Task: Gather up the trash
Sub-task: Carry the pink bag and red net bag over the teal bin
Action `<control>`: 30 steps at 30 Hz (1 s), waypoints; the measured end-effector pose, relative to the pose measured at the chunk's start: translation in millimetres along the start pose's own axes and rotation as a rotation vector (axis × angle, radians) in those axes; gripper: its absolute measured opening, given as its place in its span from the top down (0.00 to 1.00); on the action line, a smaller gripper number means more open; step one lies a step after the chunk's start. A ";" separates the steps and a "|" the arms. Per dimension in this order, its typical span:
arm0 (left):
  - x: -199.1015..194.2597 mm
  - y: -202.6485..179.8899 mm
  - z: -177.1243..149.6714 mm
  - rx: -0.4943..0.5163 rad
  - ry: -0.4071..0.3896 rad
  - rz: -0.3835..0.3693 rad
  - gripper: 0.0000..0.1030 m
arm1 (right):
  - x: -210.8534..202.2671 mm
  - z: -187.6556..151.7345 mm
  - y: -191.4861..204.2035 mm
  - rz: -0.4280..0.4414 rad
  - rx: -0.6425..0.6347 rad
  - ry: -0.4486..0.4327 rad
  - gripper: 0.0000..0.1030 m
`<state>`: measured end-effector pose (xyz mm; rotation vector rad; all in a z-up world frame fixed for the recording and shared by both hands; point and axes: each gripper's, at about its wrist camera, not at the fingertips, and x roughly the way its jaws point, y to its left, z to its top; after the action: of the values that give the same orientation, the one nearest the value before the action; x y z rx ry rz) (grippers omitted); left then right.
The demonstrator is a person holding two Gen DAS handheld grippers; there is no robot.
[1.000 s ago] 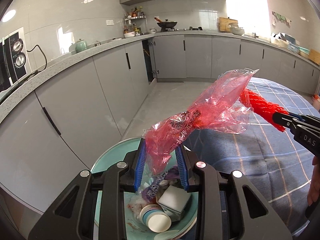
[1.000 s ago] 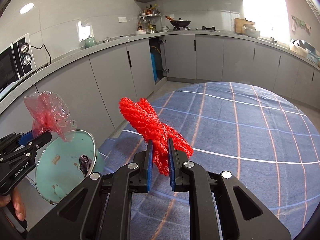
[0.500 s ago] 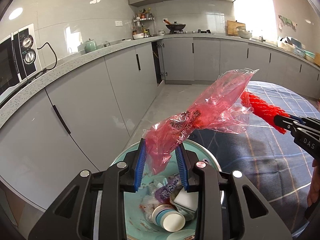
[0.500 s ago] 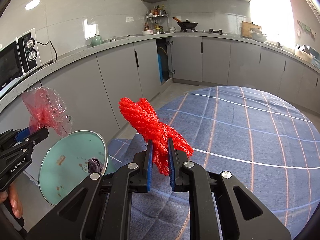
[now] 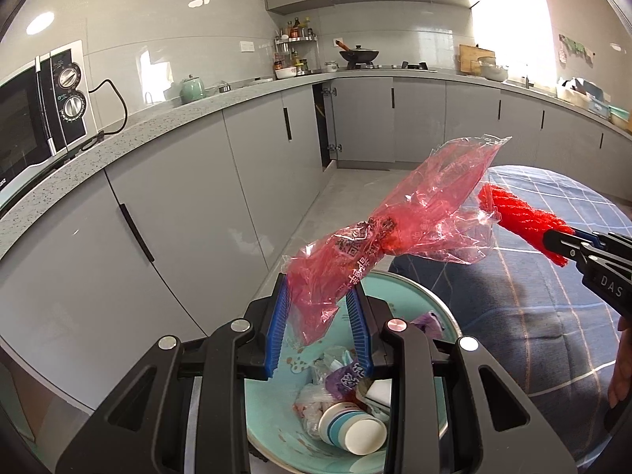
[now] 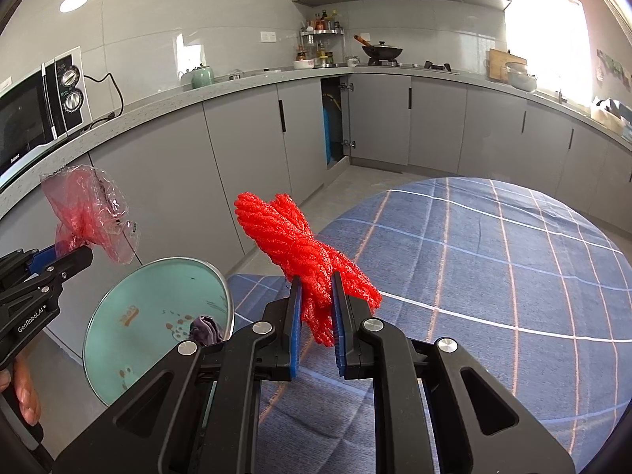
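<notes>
My left gripper (image 5: 319,304) is over the teal trash bin (image 5: 418,288), its jaws spread wide with a crumpled red plastic bag (image 5: 399,229) between the blue pads. The bin holds a paper cup (image 5: 351,430), a white box and wrappers. My right gripper (image 6: 318,296) is shut on a bundle of red mesh netting (image 6: 300,245), held above the table edge just right of the bin (image 6: 158,308). The netting (image 5: 521,217) and right gripper also show in the left wrist view, and the bag (image 6: 85,209) with the left gripper (image 6: 59,260) in the right wrist view.
A round table with a blue checked cloth (image 6: 493,276) lies to the right of the bin. Grey kitchen cabinets (image 5: 177,217) run along the left and back. A microwave (image 5: 39,110) stands on the counter at left. Bare floor (image 5: 355,189) lies beyond the bin.
The left gripper's jaws have spread wider around the red bag and it has shifted further over the bin. The right gripper still grips the netting and has moved slightly.
</notes>
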<state>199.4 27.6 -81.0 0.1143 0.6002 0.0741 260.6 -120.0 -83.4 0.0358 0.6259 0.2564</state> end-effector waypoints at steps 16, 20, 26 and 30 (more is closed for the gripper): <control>-0.5 10.7 -3.0 -0.006 0.014 0.036 0.71 | 8.5 2.2 18.4 0.027 -0.028 0.007 0.86; 0.8 14.3 -3.7 -0.012 0.018 0.043 0.71 | 9.3 4.1 19.8 0.035 -0.035 0.006 0.86; -0.3 15.1 -4.4 -0.018 0.016 0.045 0.71 | 8.5 4.6 22.1 0.042 -0.050 0.007 0.86; -0.2 16.1 -5.6 -0.024 0.016 0.049 0.71 | 8.2 5.5 25.5 0.047 -0.058 0.007 0.86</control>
<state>195.5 44.0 -83.4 0.1053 0.6122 0.1294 264.3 -93.1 -80.8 -0.0063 0.6244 0.3202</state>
